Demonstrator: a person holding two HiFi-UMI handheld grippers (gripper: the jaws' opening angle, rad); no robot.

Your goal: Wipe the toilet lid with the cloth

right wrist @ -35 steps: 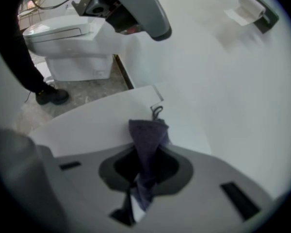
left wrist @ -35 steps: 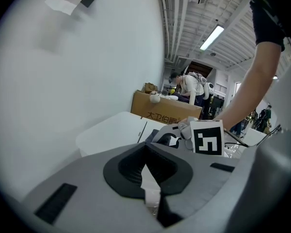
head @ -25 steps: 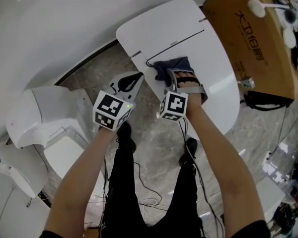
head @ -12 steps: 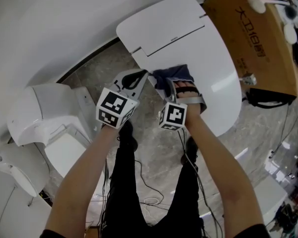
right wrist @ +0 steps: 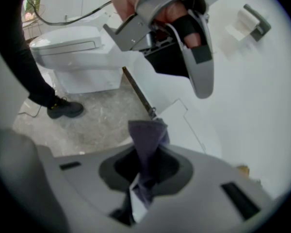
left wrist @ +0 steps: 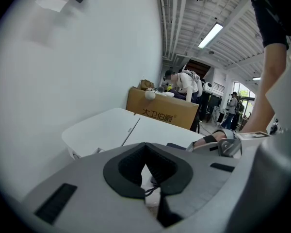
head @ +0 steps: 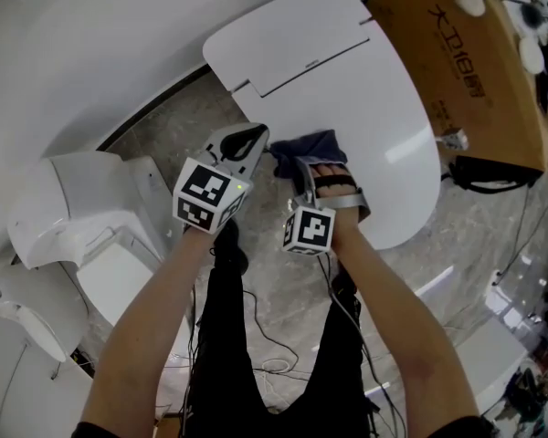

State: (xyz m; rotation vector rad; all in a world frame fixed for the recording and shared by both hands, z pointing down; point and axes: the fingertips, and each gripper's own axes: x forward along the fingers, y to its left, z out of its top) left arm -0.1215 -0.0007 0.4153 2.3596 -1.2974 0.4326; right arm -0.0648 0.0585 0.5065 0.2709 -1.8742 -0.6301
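On the near-left part of the white toilet lid [head: 384, 89], a dark blue cloth [head: 309, 146] lies bunched, just beside the lid's edge. The right gripper [right wrist: 146, 176] has its jaws closed on a fold of that cloth, which stands up out of the pads as a soft crumpled peak in the right gripper view. The left gripper [head: 242, 142] sits just to the left of the cloth, over the lid's rim. Its jaws are drawn close together with no fold of the cloth in them, and only a thin dark strand shows in the slit, too small to identify.

The cloth looks light and limp, so it will likely drag and fold under itself rather than slide flat. A pinch on one small fold, as here, probably leaves most of the fabric trailing. A hold deeper into the bunch would likely press more of it down onto the lid. The lid looks glossy, hard and smooth, so the cloth should glide easily, though it could slip off the curved edge toward the stone floor [head: 178, 130]. A brown cardboard box [head: 479, 71] stands beside the lid's far side, and a second toilet [head: 73, 217] stands well apart on the left.
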